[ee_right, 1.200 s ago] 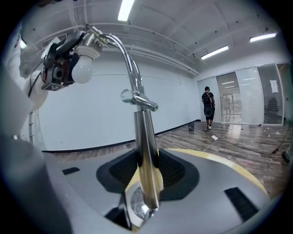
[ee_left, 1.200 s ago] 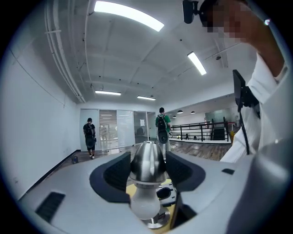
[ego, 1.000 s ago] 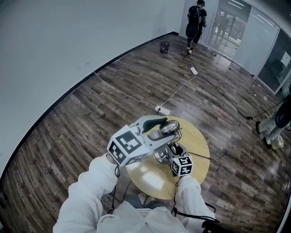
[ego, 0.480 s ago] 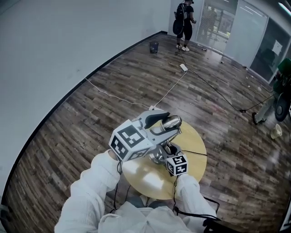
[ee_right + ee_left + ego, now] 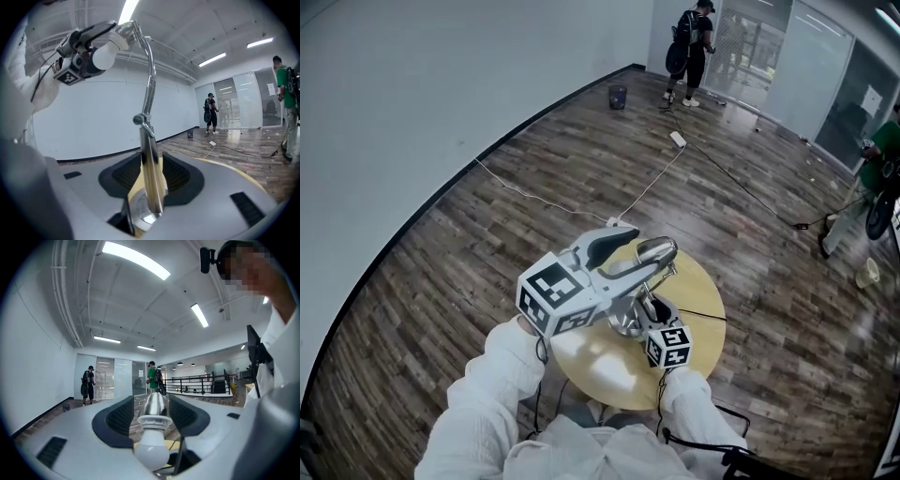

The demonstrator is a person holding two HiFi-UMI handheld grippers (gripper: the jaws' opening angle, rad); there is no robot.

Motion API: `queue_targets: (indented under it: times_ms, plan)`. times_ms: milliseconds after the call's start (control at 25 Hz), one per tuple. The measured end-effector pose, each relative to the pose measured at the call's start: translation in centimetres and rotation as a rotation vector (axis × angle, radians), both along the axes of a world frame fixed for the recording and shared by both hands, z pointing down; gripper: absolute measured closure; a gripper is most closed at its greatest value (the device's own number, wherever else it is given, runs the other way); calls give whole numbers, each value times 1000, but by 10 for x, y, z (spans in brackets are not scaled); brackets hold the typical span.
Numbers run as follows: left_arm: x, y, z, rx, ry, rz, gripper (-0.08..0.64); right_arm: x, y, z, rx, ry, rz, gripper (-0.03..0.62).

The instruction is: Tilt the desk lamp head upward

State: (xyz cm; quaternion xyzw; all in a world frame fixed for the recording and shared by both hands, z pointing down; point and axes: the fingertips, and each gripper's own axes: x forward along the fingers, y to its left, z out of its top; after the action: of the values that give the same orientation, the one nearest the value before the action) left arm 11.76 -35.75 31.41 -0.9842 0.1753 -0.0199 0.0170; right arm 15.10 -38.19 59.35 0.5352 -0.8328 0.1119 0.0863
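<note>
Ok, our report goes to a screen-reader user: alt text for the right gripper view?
The right gripper clamps a chrome lamp stem just above its round base. At top left, the left gripper holds the lamp head, white bulb showing.

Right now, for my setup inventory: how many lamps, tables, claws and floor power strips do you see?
desk lamp: 1
round table: 1
claws: 2, left claw, right claw
floor power strips: 2
total: 6

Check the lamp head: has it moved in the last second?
No, not noticeably: lamp head still overhangs the far rim of the table, in the left claw.
</note>
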Motion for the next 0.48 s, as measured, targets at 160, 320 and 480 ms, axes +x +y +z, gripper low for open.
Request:
queue_targets:
  times_ms: [160,320,480]
  plan:
    - [-40,2,2,16,53,-95,324,11,22,-11,30,2,39,442]
    - [-78,5,40,-51,110,-208,324,21,44,-9,6,-28,99,446]
    - [-84,27,118,-202,72,-256,348,12,67,-8,1,-58,116,482]
